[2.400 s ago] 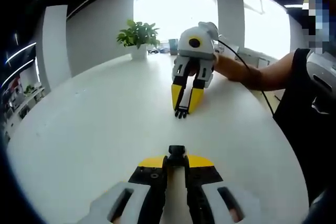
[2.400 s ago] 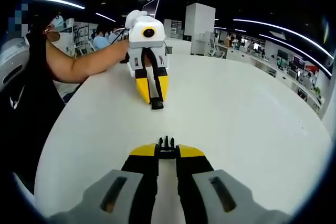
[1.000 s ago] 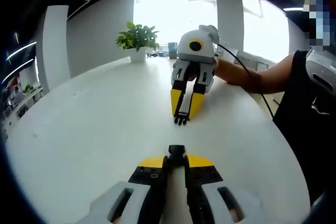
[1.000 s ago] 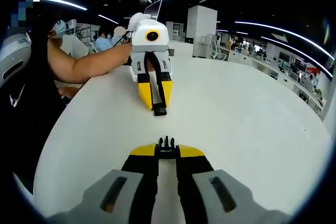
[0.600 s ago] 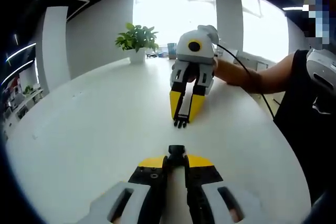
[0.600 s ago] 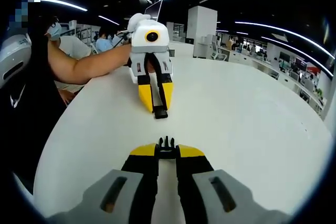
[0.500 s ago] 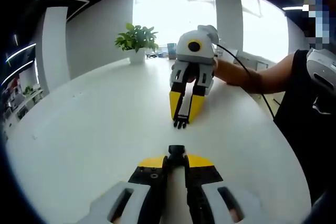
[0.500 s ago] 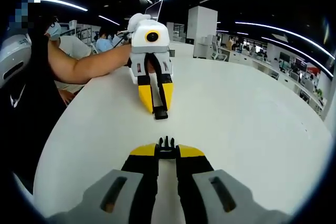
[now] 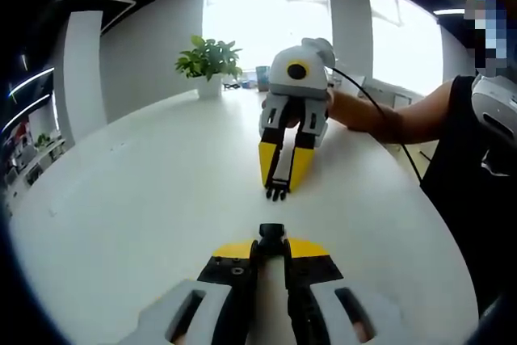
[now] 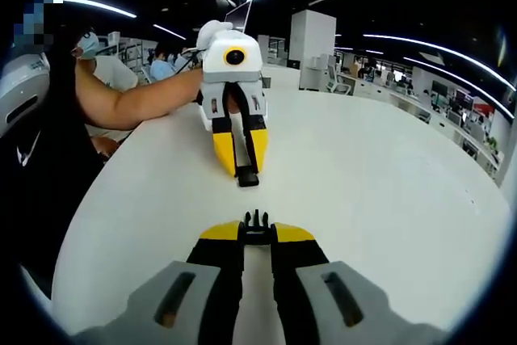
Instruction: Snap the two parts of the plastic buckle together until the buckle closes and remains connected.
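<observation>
Left gripper (image 9: 271, 241) clamped on socket half (image 9: 271, 233); right gripper (image 10: 257, 226) clamped on pronged half (image 10: 257, 219); both held above white table (image 9: 145, 183), tips facing, well apart, apparently lined up for mating.

Two black plastic buckle halves, not joined, facing each other well apart above the white table. Socket half (image 9: 272, 234) is sticking out of the left gripper's (image 9: 271, 250) clamped yellow tips, open end pointing forward. Pronged half (image 10: 257, 220) is poking out of the right gripper's (image 10: 257, 233) clamped tips, prongs pointing at the socket.
</observation>
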Action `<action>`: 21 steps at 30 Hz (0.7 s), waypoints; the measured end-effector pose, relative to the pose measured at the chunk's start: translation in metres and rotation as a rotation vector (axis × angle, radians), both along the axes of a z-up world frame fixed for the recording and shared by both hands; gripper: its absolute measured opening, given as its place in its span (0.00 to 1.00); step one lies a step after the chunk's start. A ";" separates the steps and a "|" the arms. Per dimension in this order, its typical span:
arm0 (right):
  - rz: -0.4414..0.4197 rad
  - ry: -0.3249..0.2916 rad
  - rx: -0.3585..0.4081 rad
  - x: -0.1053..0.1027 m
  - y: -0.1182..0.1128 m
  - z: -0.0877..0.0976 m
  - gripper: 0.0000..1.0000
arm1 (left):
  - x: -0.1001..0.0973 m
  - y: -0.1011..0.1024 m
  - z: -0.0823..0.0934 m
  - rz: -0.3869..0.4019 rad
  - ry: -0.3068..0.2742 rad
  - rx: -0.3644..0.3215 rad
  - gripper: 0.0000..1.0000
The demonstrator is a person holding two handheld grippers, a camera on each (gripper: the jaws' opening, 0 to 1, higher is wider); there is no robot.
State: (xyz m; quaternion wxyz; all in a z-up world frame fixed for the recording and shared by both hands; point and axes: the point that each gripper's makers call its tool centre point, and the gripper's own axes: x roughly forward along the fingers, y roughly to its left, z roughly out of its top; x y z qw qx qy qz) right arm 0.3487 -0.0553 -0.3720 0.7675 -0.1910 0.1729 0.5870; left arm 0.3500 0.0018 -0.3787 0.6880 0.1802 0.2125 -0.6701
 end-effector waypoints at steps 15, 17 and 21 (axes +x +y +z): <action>0.022 -0.016 0.006 -0.005 0.006 0.001 0.13 | -0.004 -0.004 0.001 -0.016 -0.005 -0.007 0.11; 0.023 -0.016 0.006 -0.005 0.006 0.001 0.13 | -0.003 -0.004 0.001 -0.016 -0.004 -0.008 0.11; 0.024 -0.013 0.007 -0.006 0.006 0.001 0.13 | -0.004 -0.004 0.001 -0.017 0.000 -0.009 0.11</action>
